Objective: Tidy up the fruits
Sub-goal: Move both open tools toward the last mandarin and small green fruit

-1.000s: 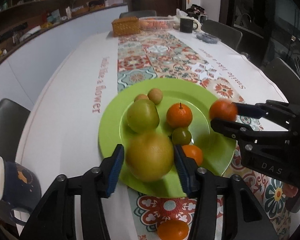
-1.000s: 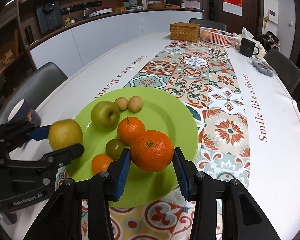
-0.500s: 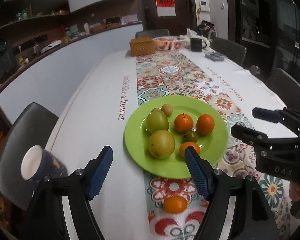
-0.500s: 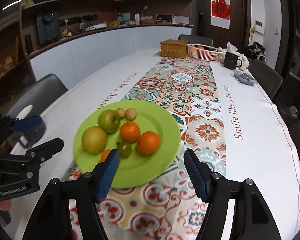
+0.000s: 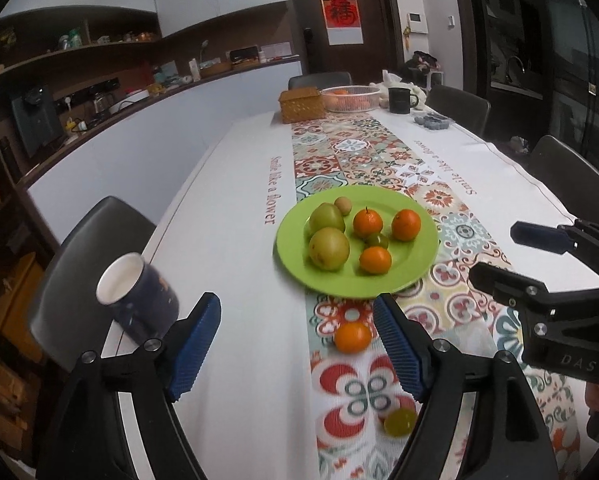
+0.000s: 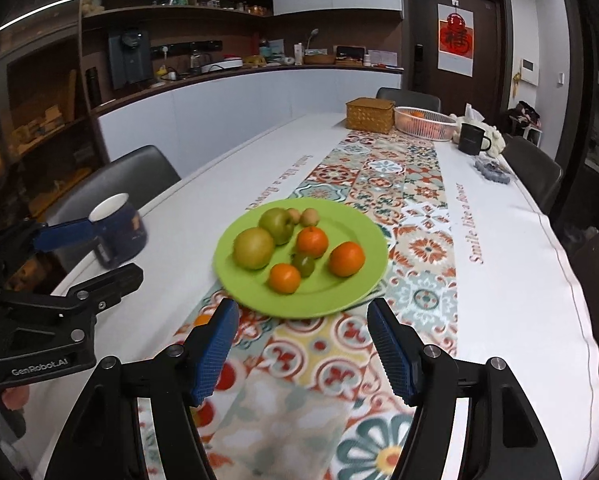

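Fruit on green plate (image 5: 417, 276), grippers withdrawn.
Left gripper (image 5: 297, 346) and right gripper (image 6: 301, 344): fingers spread wide, empty. Loose orange (image 5: 352, 337) lies just beside plate's near rim; round, no axis discernible.

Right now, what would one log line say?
left gripper: open, empty | right gripper: open, empty | green plate: seven fruits | orange, small green fruit: off plate, on runner

mug (image 6: 117, 236) half hidden | far basket (image 6: 423, 122) contents (fruit?) unclear

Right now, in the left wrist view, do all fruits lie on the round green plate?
No: a small orange fruit lies on the patterned runner, off the round green plate.
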A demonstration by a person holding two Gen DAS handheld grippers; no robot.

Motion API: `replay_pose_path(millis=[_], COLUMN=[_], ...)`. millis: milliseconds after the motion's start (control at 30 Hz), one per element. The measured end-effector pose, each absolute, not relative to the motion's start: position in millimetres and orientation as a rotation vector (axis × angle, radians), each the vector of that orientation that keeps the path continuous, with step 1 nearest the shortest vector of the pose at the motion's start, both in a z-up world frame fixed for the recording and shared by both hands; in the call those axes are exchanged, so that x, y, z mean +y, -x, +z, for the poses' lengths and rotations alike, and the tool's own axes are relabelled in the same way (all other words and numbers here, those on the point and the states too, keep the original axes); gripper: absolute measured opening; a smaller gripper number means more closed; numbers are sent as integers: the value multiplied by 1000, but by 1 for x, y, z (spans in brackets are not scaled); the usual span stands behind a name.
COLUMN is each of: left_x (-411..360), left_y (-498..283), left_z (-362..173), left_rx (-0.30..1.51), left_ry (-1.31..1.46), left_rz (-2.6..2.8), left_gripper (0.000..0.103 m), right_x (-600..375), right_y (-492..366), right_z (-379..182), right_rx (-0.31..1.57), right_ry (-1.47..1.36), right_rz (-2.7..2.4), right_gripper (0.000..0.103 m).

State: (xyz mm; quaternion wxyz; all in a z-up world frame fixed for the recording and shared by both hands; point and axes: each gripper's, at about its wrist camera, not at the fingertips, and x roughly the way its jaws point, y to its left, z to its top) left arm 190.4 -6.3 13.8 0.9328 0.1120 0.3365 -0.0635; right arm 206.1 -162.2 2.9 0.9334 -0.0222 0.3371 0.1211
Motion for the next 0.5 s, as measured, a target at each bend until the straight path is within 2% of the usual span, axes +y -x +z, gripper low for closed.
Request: replay_pose_path(millis=[500], left_x=[27], left_y=[-140], left_z=[-14], left_rx=[754], left_ry=[-187], left_rz=[-69], left_gripper=[79], right_x=[-124], right_y=[-161], right_z=[-29], right_rx=[799], right_ry=[48], right_rz=[338], right_gripper=[68])
